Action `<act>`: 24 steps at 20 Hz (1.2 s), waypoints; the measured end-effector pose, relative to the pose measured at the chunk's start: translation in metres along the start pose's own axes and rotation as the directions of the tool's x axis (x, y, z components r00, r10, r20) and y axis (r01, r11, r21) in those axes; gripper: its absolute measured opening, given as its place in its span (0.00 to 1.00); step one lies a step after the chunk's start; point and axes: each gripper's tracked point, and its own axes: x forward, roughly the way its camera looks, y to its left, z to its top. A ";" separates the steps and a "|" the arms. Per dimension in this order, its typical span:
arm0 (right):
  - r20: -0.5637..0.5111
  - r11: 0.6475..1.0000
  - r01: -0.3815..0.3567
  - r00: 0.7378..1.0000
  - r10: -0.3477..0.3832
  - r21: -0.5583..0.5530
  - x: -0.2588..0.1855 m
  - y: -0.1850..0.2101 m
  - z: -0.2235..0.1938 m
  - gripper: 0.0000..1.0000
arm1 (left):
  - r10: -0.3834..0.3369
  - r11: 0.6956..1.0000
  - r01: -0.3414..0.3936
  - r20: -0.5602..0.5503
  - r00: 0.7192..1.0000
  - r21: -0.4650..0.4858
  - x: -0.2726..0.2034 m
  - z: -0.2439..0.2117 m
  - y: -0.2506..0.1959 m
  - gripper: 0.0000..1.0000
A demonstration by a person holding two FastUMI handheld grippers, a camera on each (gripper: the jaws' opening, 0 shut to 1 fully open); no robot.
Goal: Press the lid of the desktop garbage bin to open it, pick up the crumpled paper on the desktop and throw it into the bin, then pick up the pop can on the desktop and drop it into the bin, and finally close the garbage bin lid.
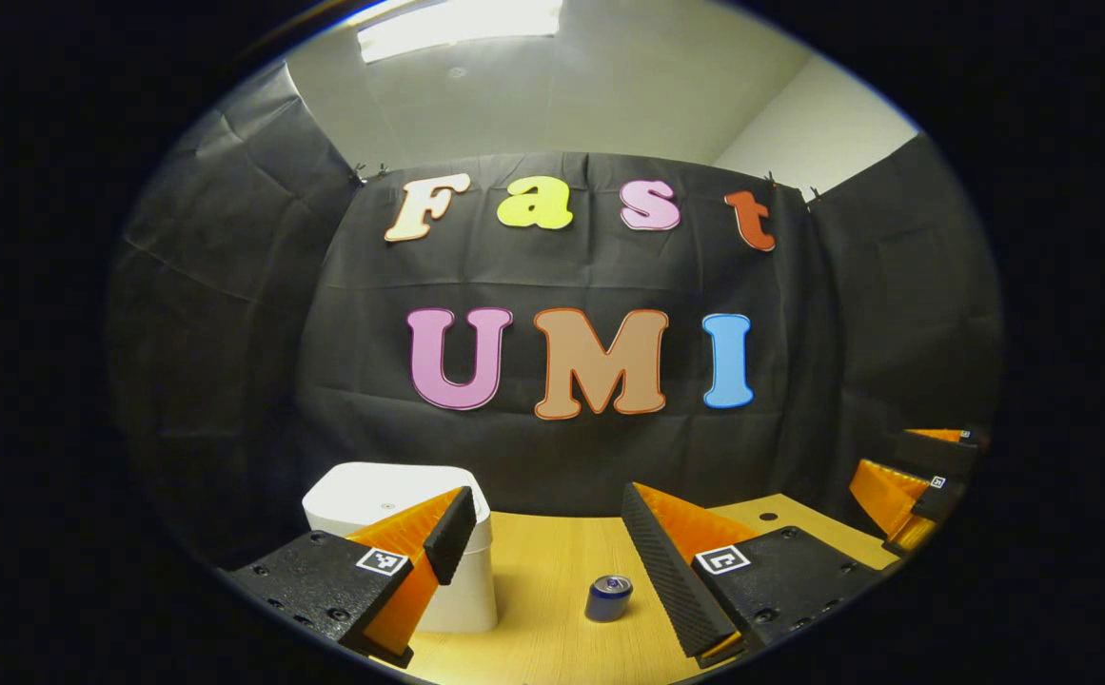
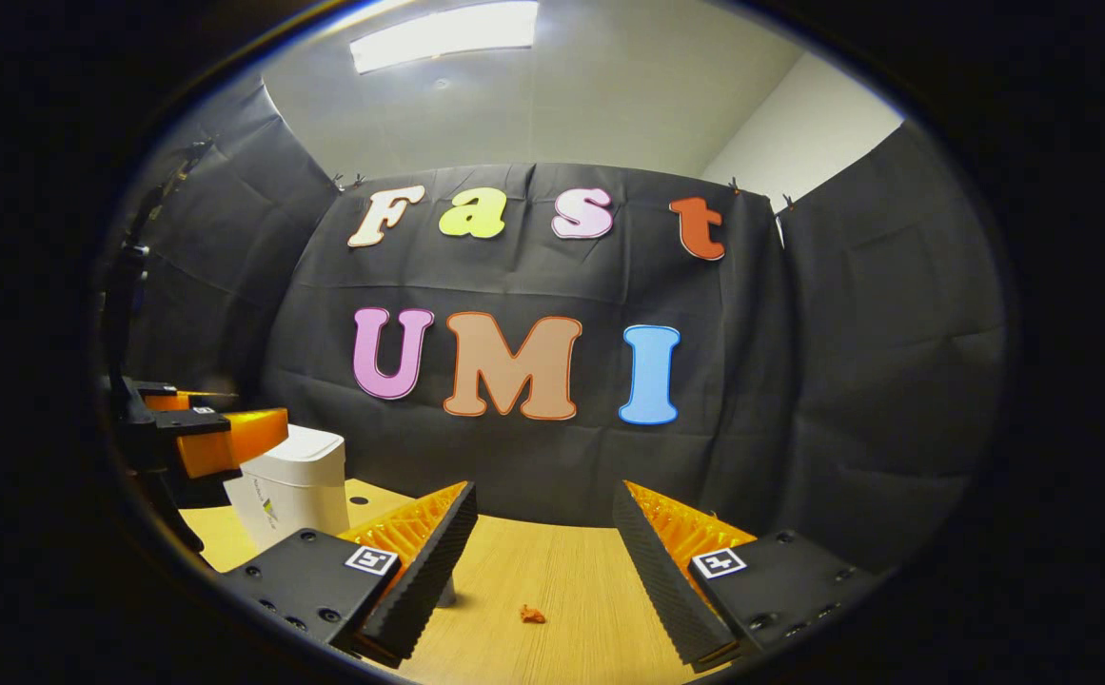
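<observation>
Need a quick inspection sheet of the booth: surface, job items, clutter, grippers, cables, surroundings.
Surface: wooden desktop, bare between items.
Job's things: white bin lid closed; pop can upright, right of the bin; small crumpled paper on the desktop.
Clutter: nothing seen.
Grippers: left gripper open, above the desktop; right gripper open, paper ahead of it.
Cables: nothing seen.
Surroundings: black cloth wall, ceiling light.
</observation>
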 end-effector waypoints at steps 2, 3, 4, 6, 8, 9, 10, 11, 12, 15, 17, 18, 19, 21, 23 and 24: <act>-0.004 1.000 -0.001 1.000 0.001 -0.002 0.000 0.001 -0.001 1.00 | 0.000 1.000 0.000 0.013 1.000 -0.016 0.001 0.003 0.003 0.93; -0.006 1.000 -0.001 1.000 0.001 -0.003 0.001 0.001 -0.001 1.00 | -0.016 0.999 0.016 0.008 1.000 -0.028 0.001 0.003 0.001 0.93; -0.006 1.000 -0.003 1.000 0.003 -0.003 0.002 0.002 -0.001 0.96 | -0.013 0.999 0.013 -0.003 1.000 -0.034 0.001 0.000 0.001 0.93; -0.003 1.000 -0.010 1.000 0.010 -0.002 0.003 0.005 0.000 0.96 | 0.018 1.000 -0.018 0.003 1.000 -0.022 0.004 0.001 0.015 0.92; -0.001 1.000 -0.016 1.000 0.016 -0.004 0.006 0.006 0.000 0.96 | 0.062 0.998 -0.061 0.017 0.998 -0.009 0.008 0.003 0.033 0.92; -0.003 1.000 -0.019 1.000 0.019 -0.004 0.006 0.007 -0.001 0.96 | 0.076 0.997 -0.075 0.025 0.997 -0.005 0.011 0.004 0.041 0.93; -0.007 1.000 -0.020 1.000 0.020 -0.004 0.007 0.007 -0.002 0.96 | 0.098 0.995 -0.098 0.030 0.995 0.002 0.014 0.004 0.051 0.92; -0.009 1.000 -0.020 1.000 0.020 -0.005 0.007 0.007 -0.004 1.00 | 0.117 0.993 -0.118 0.027 0.993 0.013 0.019 0.001 0.062 0.93; -0.014 1.000 -0.019 1.000 0.019 -0.006 0.008 0.007 -0.004 1.00 | 0.137 0.990 -0.138 0.022 0.990 0.030 0.022 -0.001 0.072 0.93; -0.027 1.000 -0.015 1.000 0.014 -0.016 0.009 0.008 -0.008 0.96 | 0.177 0.983 -0.178 0.024 0.984 0.049 0.039 -0.006 0.099 0.47; -0.037 1.000 -0.008 0.999 0.007 -0.030 0.009 0.008 -0.010 0.96 | 0.209 0.977 -0.209 0.016 0.978 0.029 0.048 -0.014 0.119 0.28; -0.041 0.999 -0.003 0.999 0.002 -0.038 0.009 0.008 -0.011 0.96 | 0.228 0.973 -0.228 0.008 0.974 0.022 0.053 -0.017 0.127 0.25; -0.045 0.999 0.002 0.999 -0.004 -0.046 0.008 0.007 -0.013 0.96 | 0.248 0.969 -0.248 0.007 0.969 0.018 0.058 -0.022 0.135 0.13; -0.052 0.998 0.012 0.999 -0.015 -0.062 0.006 0.007 -0.015 0.96 | 0.276 0.961 -0.276 0.009 0.961 0.028 0.064 -0.028 0.151 0.00; -0.050 0.997 0.020 0.998 -0.024 -0.068 0.005 0.007 -0.014 0.96 | 0.267 0.963 -0.267 -0.001 0.964 0.043 0.073 -0.037 0.154 0.00; -0.051 0.997 0.024 0.998 -0.028 -0.069 0.004 0.006 -0.013 0.96 | 0.261 0.964 -0.260 -0.008 0.965 0.058 0.077 -0.043 0.155 0.00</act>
